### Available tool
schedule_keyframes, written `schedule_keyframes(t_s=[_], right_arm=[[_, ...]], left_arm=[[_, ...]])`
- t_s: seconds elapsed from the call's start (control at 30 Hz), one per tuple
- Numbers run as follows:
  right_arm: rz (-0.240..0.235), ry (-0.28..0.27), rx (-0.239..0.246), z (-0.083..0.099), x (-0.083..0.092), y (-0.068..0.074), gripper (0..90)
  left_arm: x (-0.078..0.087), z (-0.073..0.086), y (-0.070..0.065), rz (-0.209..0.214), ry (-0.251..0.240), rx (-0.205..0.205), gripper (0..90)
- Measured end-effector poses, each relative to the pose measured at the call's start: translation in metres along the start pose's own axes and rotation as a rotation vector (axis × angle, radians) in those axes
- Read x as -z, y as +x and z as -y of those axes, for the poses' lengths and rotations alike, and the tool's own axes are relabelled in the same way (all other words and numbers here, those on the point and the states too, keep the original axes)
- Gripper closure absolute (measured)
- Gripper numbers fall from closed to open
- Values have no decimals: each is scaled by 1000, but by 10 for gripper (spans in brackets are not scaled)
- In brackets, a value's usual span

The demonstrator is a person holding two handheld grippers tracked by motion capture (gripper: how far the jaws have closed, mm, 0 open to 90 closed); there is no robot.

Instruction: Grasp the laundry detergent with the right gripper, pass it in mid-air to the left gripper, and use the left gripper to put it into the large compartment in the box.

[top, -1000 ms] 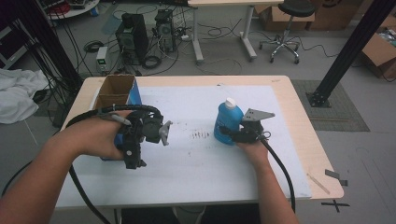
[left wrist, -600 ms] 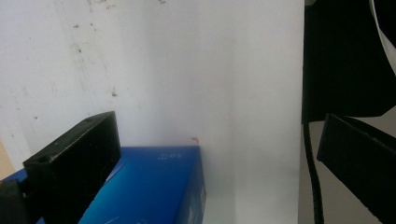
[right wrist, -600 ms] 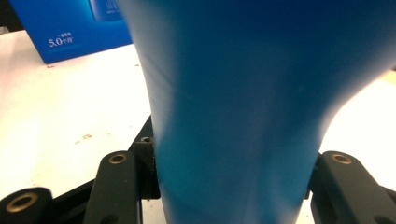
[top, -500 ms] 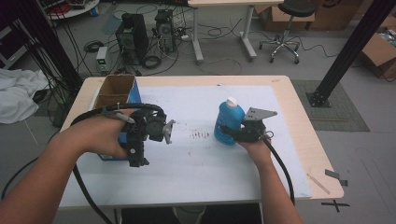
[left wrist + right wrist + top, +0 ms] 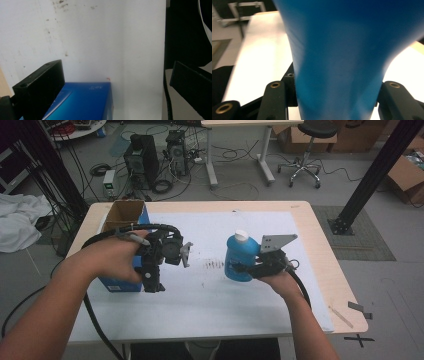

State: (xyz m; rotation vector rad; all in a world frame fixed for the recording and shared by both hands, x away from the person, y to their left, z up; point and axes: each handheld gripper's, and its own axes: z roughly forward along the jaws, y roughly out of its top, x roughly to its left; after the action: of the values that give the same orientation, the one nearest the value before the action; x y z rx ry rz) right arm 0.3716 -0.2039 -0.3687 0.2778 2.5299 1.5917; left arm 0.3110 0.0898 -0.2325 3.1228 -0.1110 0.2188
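**Blue bottle clamped in right hand-held gripper, lift risk check**

Right hand-held gripper: jaws clamped on the lower body of the blue bottle. In the right gripper view the bottle sits squarely between the two jaws, both pressed against its sides. The jaws have just been closing and are now at their tightest, with the bottle between them. The bottle stands upright, white cap on top, right of the desk's centre, over the white sheet.

Left hand-held gripper: jaws apart, nothing between them. It hangs near the left edge of the desk, above the blue-sided cardboard box; the left gripper view shows a corner of that box below the jaws.

Risks, as judgement:
- The grip is low on a smooth, rounded bottle. If it holds liquid, the weight above the jaws could tip or rotate it during transport.
- Plastic walls may flex under the clamp; slip is then likely on a quick swing.
- Whether the cap is tight cannot be told; a loose cap plus tilt means spillage on the sheet.
- A path towards the box passes the left hand-held gripper and its cable: collision possible.
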Motion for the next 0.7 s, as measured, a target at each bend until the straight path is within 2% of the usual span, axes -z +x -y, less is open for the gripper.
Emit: schedule_keyframes(t_s=[0.03, 0.07, 0.17, 0.23, 0.3, 0.43, 0.63, 0.7], right_arm=[[-35, 4, 14, -3, -5, 6, 462], [-35, 4, 14, -3, -5, 6, 462], [-106, 11, 47, -8, -17, 18, 461], [-114, 11, 51, -9, -20, 20, 461], [-147, 16, 60, -9, -29, 26, 461], [-181, 10, 62, -7, -38, 32, 461], [-202, 15, 66, -5, -48, 38, 461], [-213, 1, 64, -3, -53, 40, 461]], left_arm=[[0, -2, 1, -2, -2, -2, 1], [0, -2, 1, -2, -2, -2, 1], [0, -6, 3, 5, -5, -3, 1], [0, -8, 4, 10, -6, -4, 1], [-1, -10, 4, 12, -8, -4, 1], [-3, -14, 5, 24, 0, -3, 1], [-6, -18, 5, 42, -9, -6, 1], [-8, -20, 5, 45, -12, -6, 1]])
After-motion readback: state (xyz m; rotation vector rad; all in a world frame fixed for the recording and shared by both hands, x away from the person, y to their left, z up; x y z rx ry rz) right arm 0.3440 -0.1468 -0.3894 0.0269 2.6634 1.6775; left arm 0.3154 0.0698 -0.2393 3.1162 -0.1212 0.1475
